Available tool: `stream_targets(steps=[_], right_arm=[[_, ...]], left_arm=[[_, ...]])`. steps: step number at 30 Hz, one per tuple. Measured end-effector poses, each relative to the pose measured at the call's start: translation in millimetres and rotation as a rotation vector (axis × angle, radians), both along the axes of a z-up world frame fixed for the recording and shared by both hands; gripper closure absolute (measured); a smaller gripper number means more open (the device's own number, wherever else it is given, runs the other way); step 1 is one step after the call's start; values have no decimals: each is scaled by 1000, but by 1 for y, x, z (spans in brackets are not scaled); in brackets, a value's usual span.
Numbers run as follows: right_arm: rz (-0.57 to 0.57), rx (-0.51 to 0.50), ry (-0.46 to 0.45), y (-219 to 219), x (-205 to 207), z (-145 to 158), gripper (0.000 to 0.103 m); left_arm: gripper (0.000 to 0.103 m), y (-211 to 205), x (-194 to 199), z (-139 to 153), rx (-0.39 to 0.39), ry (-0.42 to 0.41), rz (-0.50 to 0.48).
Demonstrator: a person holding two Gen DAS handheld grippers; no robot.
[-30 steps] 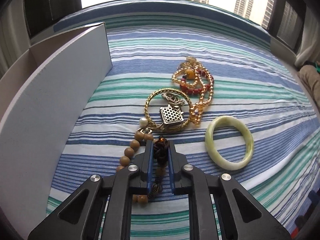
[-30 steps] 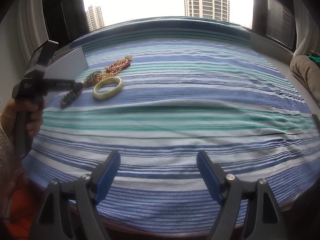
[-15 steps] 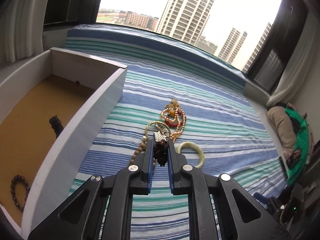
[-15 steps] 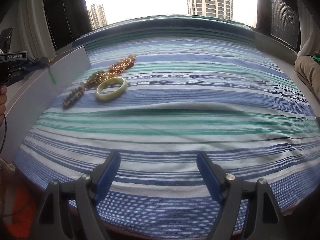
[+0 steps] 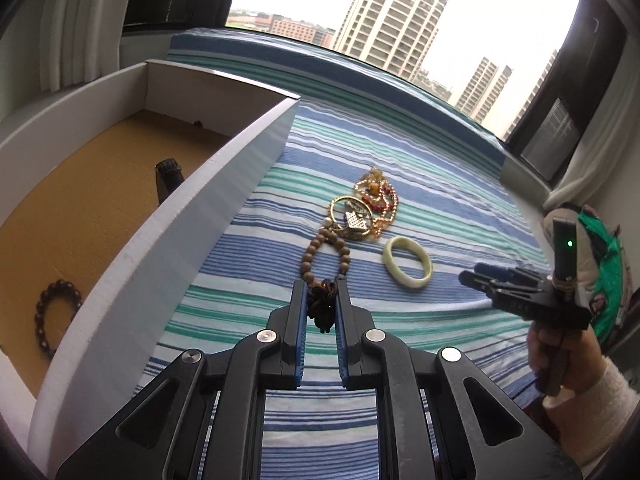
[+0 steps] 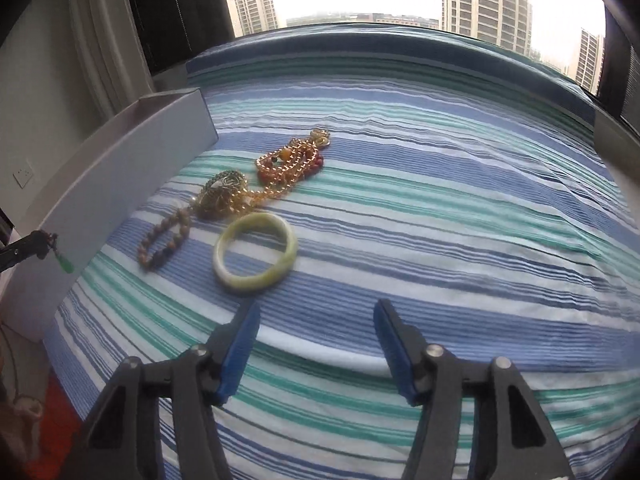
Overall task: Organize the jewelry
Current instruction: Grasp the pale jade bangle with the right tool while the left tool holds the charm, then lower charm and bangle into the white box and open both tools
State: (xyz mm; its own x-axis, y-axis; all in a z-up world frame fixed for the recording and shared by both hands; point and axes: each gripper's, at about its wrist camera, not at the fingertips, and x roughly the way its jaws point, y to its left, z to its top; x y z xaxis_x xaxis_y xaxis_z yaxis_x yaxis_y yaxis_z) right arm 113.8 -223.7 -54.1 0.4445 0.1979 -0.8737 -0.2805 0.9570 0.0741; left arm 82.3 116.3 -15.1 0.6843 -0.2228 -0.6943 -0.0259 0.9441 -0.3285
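Note:
My left gripper (image 5: 322, 300) is shut on a dark knotted tassel pendant (image 5: 322, 309), held in the air beside the white box (image 5: 224, 196); in the right wrist view a small green charm (image 6: 64, 264) hangs from it. On the striped cloth lie a wooden bead bracelet (image 5: 326, 254), a gold ring pendant (image 5: 352, 220), a gold-and-red bead chain (image 5: 376, 196) and a pale jade bangle (image 5: 407, 264). The bangle (image 6: 256, 254) lies just beyond my right gripper (image 6: 316, 320), which is open and empty.
The white box has a brown floor (image 5: 80, 208) holding a dark bead bracelet (image 5: 54, 314) and a black object (image 5: 168, 176). The box wall (image 6: 120, 196) stands left of the jewelry. A window ledge runs behind the striped cloth (image 6: 440, 184).
My left gripper lifted the tassel pendant off the cloth and rose back toward the box; the wooden bead bracelet stayed on the cloth. My right gripper moved forward toward the jade bangle.

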Motion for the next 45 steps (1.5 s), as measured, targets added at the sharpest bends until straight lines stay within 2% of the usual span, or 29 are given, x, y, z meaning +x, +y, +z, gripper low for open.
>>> stream_targets(steps=[3,4,6,8,11,12,16,22,29,33,36,41,45], right_arm=[[69,-22,46,27,30,-18,57],[72,-23,62,33,38,-24,57],[81,-30,91,43,53,-37,67],[78,-53,108,50,64,-47,71],[96,-107,91,58,68,-53,90],[104,-134,82,61,68,-54,92],[101,-112,59,58,61,-44,92],[101,-56,-46,54,38,0,92],[158,17,-163,79,28,63,92],[231,97,-209,119,33,98,92],[295,161,-209,160,42,114,92],[389,234,-148,244,65,115,92],[465,263,-41,316,78,91,92]], left_arm=[[92,0,-5,0,6,-2,1],[92,0,-6,0,8,-3,0],[92,-2,-8,2,17,-9,-1],[92,-2,-10,3,24,-15,-1],[92,-2,-12,4,29,-19,-2],[92,-2,-13,3,30,-18,-1],[92,0,-15,3,34,-19,5],[92,4,-21,15,39,-38,22],[92,38,-41,60,-1,-113,85],[92,81,-52,87,23,-161,185],[92,115,-49,91,73,-148,278],[92,165,-30,65,96,-66,379],[92,197,-17,35,90,21,439]])
